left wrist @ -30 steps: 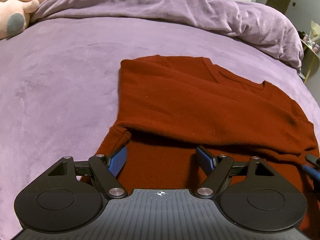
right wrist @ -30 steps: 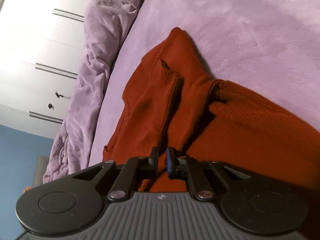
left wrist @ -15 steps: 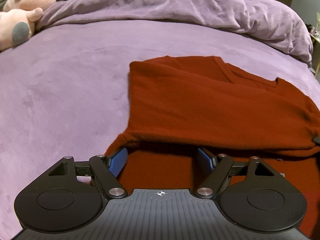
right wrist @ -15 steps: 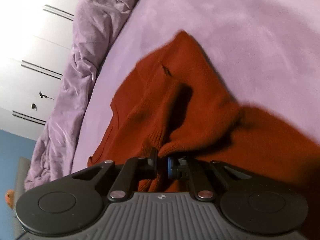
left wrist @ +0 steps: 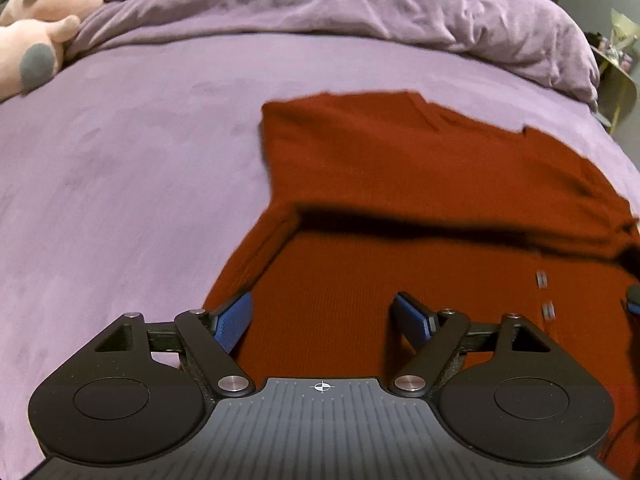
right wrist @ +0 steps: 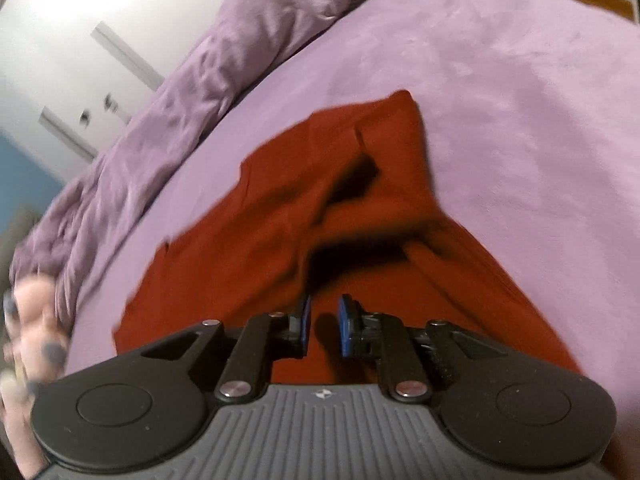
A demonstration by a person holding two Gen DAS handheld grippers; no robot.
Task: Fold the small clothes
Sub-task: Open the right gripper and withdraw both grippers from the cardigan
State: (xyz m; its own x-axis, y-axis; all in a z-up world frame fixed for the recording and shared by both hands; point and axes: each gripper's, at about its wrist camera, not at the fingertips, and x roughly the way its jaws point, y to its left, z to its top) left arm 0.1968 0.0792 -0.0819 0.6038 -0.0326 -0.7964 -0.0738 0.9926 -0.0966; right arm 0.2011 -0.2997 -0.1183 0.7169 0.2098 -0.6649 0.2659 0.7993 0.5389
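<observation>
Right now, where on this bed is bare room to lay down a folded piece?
Bare purple bedspread stretches between the rust-red knit sweater and the pink plush toy. The far edge is crowded by the rumpled purple duvet.

1. A rust-red knit sweater (left wrist: 400, 184) lies plain and unpatterned, its folds in dark shadow.
2. The bed cover (left wrist: 140, 152) is plain lilac; the bunched duvet (left wrist: 360, 4) a matching purple.
3. A plush toy (left wrist: 36, 40) is pale pink with grey tips.
4. Both grippers (left wrist: 322, 316) (right wrist: 323, 322) are black, with blue finger pads (left wrist: 234, 320).
5. The wardrobe doors (right wrist: 80, 40) are white.
</observation>
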